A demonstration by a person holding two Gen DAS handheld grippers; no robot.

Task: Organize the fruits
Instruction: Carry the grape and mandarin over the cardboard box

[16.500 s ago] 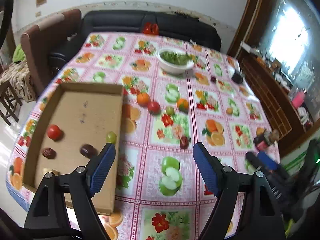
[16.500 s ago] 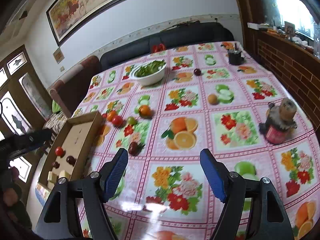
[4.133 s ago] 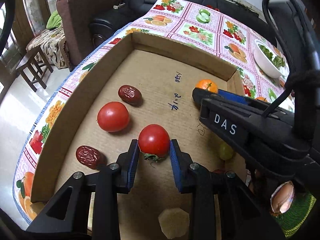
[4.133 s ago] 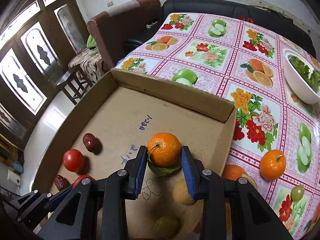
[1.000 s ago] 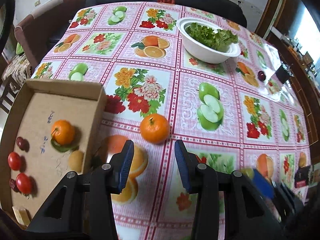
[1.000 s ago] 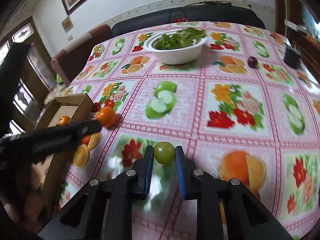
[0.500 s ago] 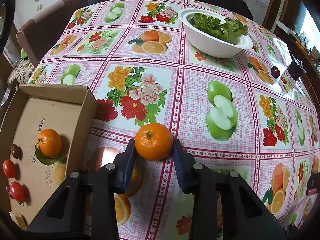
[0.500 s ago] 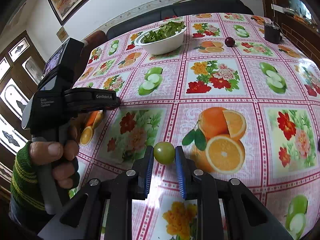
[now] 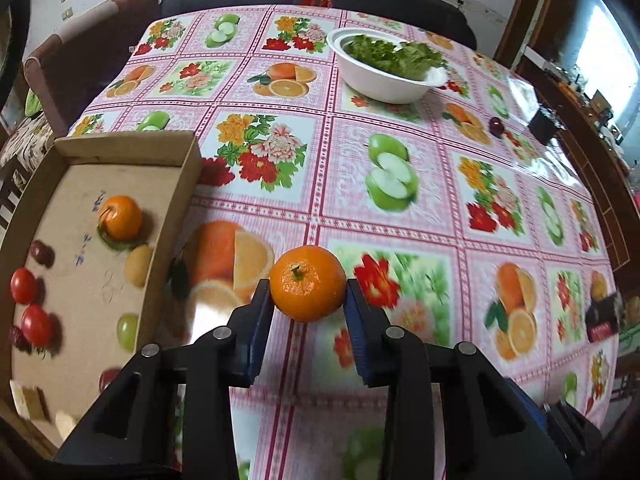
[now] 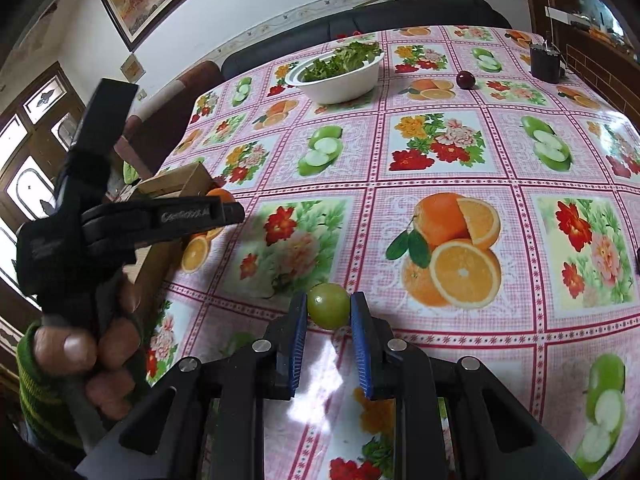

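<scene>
A tangerine (image 9: 307, 283) sits between the blue pads of my left gripper (image 9: 307, 300), which is shut on it just above the tablecloth, right of the cardboard box (image 9: 182, 188). The box holds another tangerine (image 9: 120, 217), two tomatoes (image 9: 24, 286), dark dates, a yellow fruit and a green fruit (image 9: 127, 326). My right gripper (image 10: 329, 312) is shut on a small green fruit (image 10: 329, 306) over the table. In the right wrist view a hand holds the left gripper (image 10: 230, 210) by the box corner (image 10: 172, 184), its tangerine (image 10: 220, 194) partly hidden.
A white bowl of lettuce (image 9: 386, 68) (image 10: 336, 72) stands at the far side of the table. A dark red plum (image 9: 496, 125) (image 10: 465, 79) and a black container (image 10: 545, 63) lie at the far right. A sofa and a chair border the table.
My left gripper reached the tangerine, shut on it and now carries it nearer the box. The right gripper, still holding the green fruit, has shifted across the table.
</scene>
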